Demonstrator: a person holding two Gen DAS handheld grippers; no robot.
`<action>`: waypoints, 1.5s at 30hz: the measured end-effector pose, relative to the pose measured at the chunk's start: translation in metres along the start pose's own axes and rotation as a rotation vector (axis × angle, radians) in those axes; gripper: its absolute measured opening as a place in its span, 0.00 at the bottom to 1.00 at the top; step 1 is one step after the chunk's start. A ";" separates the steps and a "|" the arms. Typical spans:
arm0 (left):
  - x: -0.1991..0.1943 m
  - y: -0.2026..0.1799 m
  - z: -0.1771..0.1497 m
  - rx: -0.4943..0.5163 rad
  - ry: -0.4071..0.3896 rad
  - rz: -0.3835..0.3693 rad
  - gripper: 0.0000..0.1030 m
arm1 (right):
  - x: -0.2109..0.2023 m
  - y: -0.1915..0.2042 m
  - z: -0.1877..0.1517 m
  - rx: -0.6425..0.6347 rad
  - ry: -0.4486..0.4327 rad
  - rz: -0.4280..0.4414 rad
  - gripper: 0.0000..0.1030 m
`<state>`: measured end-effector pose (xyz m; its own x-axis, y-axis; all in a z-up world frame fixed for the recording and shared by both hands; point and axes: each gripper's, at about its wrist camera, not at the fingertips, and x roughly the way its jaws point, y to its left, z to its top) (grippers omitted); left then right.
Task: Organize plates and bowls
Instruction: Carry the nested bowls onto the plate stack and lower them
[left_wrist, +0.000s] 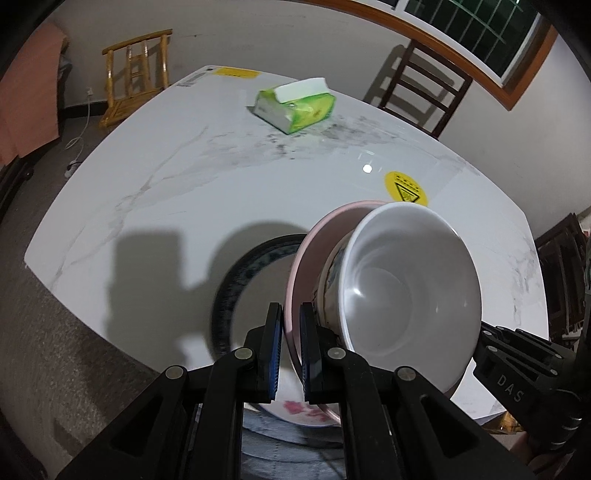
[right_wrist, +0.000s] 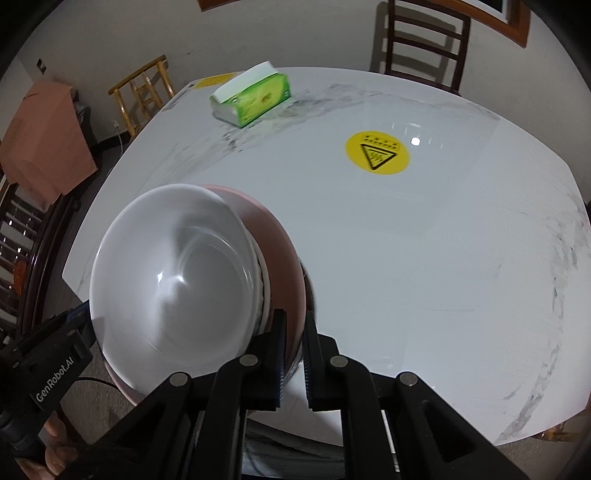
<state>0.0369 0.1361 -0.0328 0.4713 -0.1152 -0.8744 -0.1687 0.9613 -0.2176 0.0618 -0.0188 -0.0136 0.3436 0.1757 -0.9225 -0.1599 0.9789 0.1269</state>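
A pink plate (left_wrist: 317, 236) (right_wrist: 280, 251) carries a white bowl (left_wrist: 406, 291) (right_wrist: 173, 273) and hangs tilted above the white marble table (left_wrist: 166, 184) (right_wrist: 424, 240). My left gripper (left_wrist: 291, 332) is shut on the plate's left rim. On the opposite rim, my right gripper (right_wrist: 293, 332) is shut too. Each gripper also shows in the other's view, the right gripper (left_wrist: 517, 365) and the left gripper (right_wrist: 55, 350). A dark-rimmed plate (left_wrist: 231, 295) lies under the pink one; I cannot tell whether it rests on the table.
A green tissue pack (left_wrist: 295, 103) (right_wrist: 255, 96) lies at the table's far side. A round yellow sticker (left_wrist: 406, 188) (right_wrist: 376, 153) is stuck on the top. A dark chair (left_wrist: 421, 85) (right_wrist: 424, 40) and a yellow wooden chair (left_wrist: 136, 74) (right_wrist: 144, 92) stand beyond the table.
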 end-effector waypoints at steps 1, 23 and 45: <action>0.000 0.003 0.000 -0.006 0.000 0.002 0.05 | 0.001 0.003 0.000 -0.003 0.003 0.002 0.08; 0.023 0.031 -0.005 -0.052 0.046 0.006 0.04 | 0.024 0.019 -0.004 -0.011 0.041 -0.006 0.09; 0.021 0.033 -0.007 -0.038 0.030 0.022 0.05 | 0.019 0.026 -0.008 -0.056 -0.005 -0.030 0.13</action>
<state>0.0355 0.1640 -0.0618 0.4410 -0.1019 -0.8917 -0.2116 0.9537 -0.2137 0.0568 0.0092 -0.0303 0.3538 0.1472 -0.9237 -0.2014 0.9764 0.0784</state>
